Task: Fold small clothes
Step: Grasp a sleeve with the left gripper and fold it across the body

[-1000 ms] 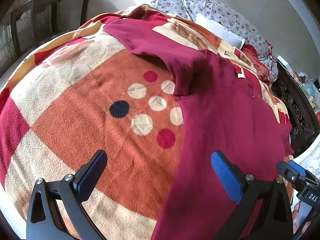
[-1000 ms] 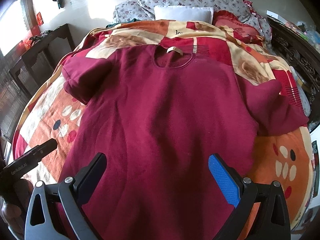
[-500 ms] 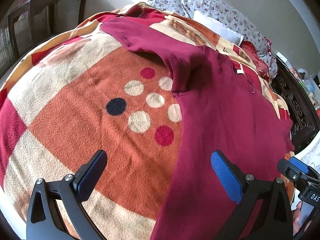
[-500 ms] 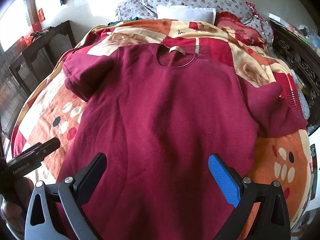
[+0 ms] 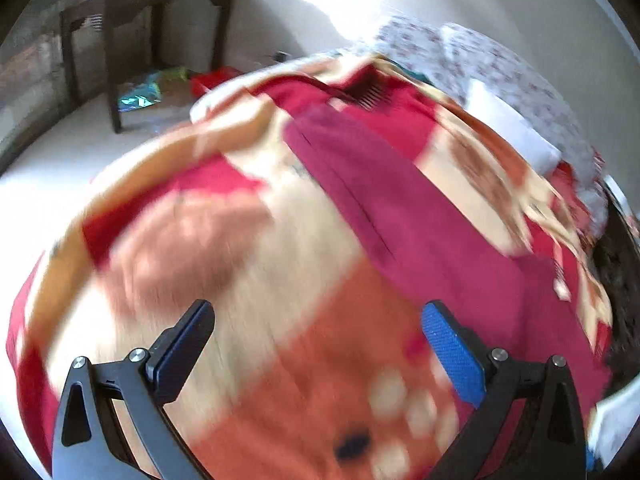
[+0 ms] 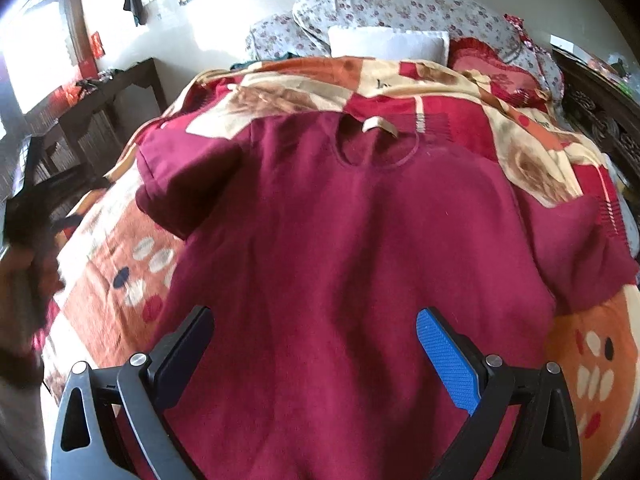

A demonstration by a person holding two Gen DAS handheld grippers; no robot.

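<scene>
A maroon sweatshirt (image 6: pixel 348 264) lies flat on the patterned blanket (image 6: pixel 124 248), collar (image 6: pixel 378 148) at the far end, both sleeves spread out. My right gripper (image 6: pixel 314 344) is open and empty above the lower body of the shirt. My left gripper (image 5: pixel 316 344) is open and empty over the blanket, to the left of the shirt's left sleeve (image 5: pixel 380 208); this view is blurred by motion. The left gripper shows as a dark blur at the left edge of the right wrist view (image 6: pixel 28 216).
Flowered pillows (image 6: pixel 400 12) and a white pillow (image 6: pixel 388 42) lie at the head of the bed. A dark wooden table (image 5: pixel 148 16) stands on the floor left of the bed. A carved dark frame (image 6: pixel 600 116) runs along the bed's right side.
My left gripper has swung quickly forward and to the left, toward the left sleeve and the bed's left edge. My right gripper has moved slightly closer over the shirt.
</scene>
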